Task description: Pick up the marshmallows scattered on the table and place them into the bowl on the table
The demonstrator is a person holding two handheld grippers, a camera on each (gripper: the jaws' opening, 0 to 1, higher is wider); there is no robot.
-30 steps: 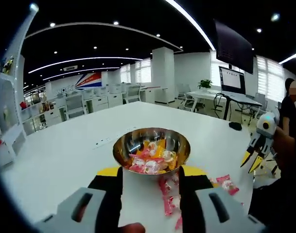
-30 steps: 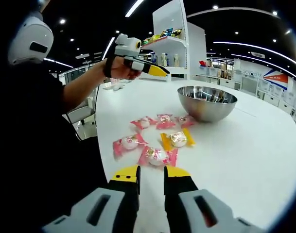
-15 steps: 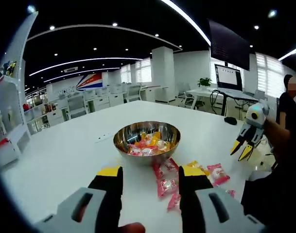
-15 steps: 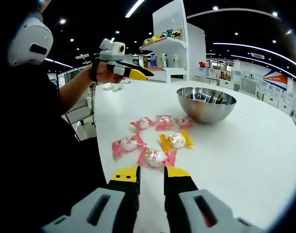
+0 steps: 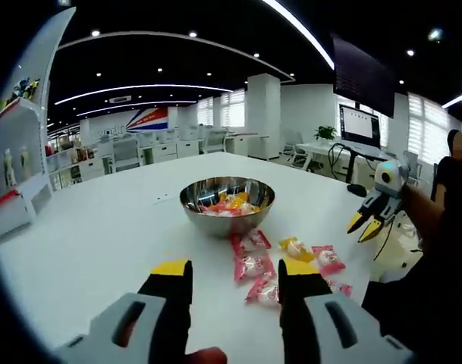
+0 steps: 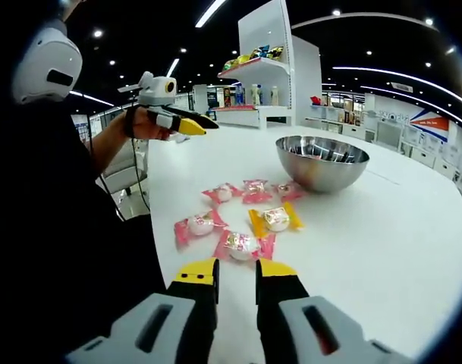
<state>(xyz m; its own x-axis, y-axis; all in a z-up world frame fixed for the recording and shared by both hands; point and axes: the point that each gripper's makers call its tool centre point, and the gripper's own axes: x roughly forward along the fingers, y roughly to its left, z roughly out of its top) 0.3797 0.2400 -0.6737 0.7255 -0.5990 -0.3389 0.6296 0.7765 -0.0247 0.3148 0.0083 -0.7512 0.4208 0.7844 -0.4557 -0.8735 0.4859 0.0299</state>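
Observation:
A steel bowl (image 5: 227, 205) (image 6: 322, 160) holding several wrapped marshmallows stands on the white table (image 6: 382, 243). Several more pink and yellow wrapped marshmallows (image 5: 252, 265) (image 6: 244, 244) lie scattered on the table in front of it. My left gripper (image 5: 234, 277) is open with nothing in it, held in the air well back from the bowl; in the right gripper view this left gripper (image 6: 187, 123) hovers by the table's edge. My right gripper (image 6: 237, 274) has its jaws a narrow gap apart, low over the table, just short of the nearest pink marshmallow; this right gripper (image 5: 365, 224) also appears from the side.
A person's dark sleeve (image 6: 71, 197) fills the left side of the right gripper view. Shelving (image 6: 265, 68) stands beyond the table's far end. A monitor and desks (image 5: 363, 125) stand behind, away from the table.
My left gripper has drawn back from the bowl toward the person, so the bowl looks smaller and more scattered marshmallows show. The right gripper has stayed put.

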